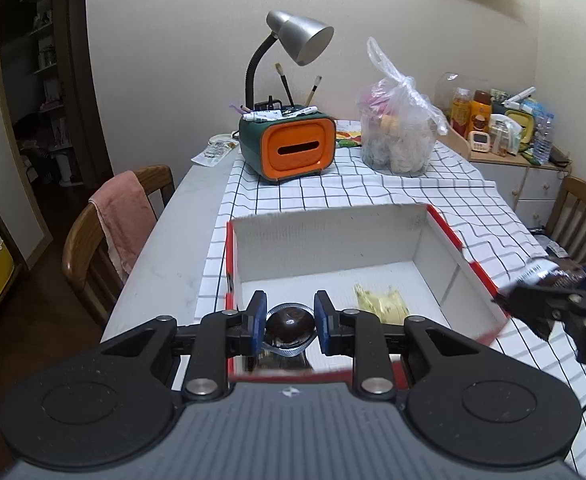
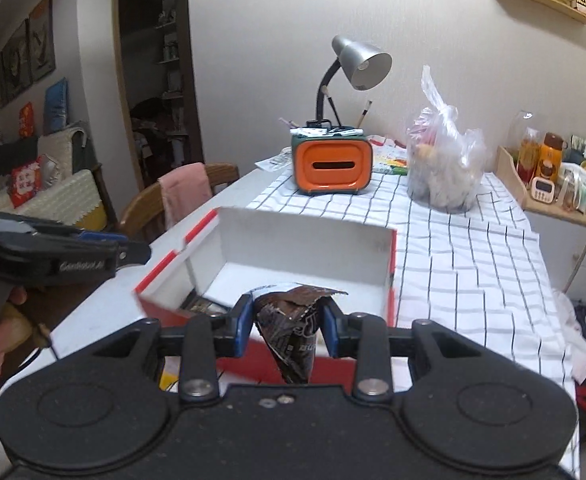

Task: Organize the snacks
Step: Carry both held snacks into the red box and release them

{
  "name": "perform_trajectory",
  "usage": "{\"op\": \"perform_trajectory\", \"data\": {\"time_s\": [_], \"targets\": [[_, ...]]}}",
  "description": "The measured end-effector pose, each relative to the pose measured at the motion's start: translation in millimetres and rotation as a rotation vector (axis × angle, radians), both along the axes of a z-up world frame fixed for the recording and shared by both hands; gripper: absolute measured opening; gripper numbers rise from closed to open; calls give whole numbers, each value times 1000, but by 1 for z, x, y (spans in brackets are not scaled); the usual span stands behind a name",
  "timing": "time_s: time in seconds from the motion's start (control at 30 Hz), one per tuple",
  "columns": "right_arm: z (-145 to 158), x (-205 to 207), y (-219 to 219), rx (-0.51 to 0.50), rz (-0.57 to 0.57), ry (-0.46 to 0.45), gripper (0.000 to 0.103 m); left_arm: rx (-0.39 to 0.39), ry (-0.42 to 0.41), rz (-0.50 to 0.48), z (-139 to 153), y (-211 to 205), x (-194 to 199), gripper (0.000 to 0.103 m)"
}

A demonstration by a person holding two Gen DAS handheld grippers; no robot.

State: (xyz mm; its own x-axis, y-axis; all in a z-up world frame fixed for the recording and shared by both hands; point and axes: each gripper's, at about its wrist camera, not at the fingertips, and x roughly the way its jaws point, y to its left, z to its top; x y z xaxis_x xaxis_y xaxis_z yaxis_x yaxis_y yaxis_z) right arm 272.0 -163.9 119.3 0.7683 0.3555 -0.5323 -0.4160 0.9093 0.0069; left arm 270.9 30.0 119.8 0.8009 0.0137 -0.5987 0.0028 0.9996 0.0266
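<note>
A white box with red edges (image 1: 325,240) (image 2: 293,244) sits open on the checked cloth. Inside it lies a yellow snack packet (image 1: 381,304). My left gripper (image 1: 290,322) is above the box's near edge, shut on a round dark snack in clear wrapping (image 1: 289,320). My right gripper (image 2: 287,318) is shut on a dark brown snack packet (image 2: 293,328) above the box's near corner. In the left wrist view the right gripper (image 1: 565,296) with its brown packet (image 1: 549,276) shows at the right edge. In the right wrist view the left gripper (image 2: 133,250) shows at the left, held by a hand.
An orange and green pen holder (image 1: 289,148) with a silver desk lamp (image 1: 297,40) stands at the table's back. A tied clear plastic bag of snacks (image 1: 397,136) is beside it. Wooden chairs (image 1: 105,240) flank the table; one carries a pink towel. A side cabinet (image 1: 513,168) holds bottles.
</note>
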Motion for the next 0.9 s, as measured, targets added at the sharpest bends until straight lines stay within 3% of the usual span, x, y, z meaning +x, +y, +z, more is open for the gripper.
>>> {"op": "perform_trajectory", "data": {"time_s": [0.37, 0.9], "targets": [[-28, 83, 7, -37, -37, 70, 35, 15, 92, 32, -36, -6, 62, 25], [-91, 129, 32, -140, -31, 228, 35, 91, 260, 3, -96, -13, 98, 25]]}}
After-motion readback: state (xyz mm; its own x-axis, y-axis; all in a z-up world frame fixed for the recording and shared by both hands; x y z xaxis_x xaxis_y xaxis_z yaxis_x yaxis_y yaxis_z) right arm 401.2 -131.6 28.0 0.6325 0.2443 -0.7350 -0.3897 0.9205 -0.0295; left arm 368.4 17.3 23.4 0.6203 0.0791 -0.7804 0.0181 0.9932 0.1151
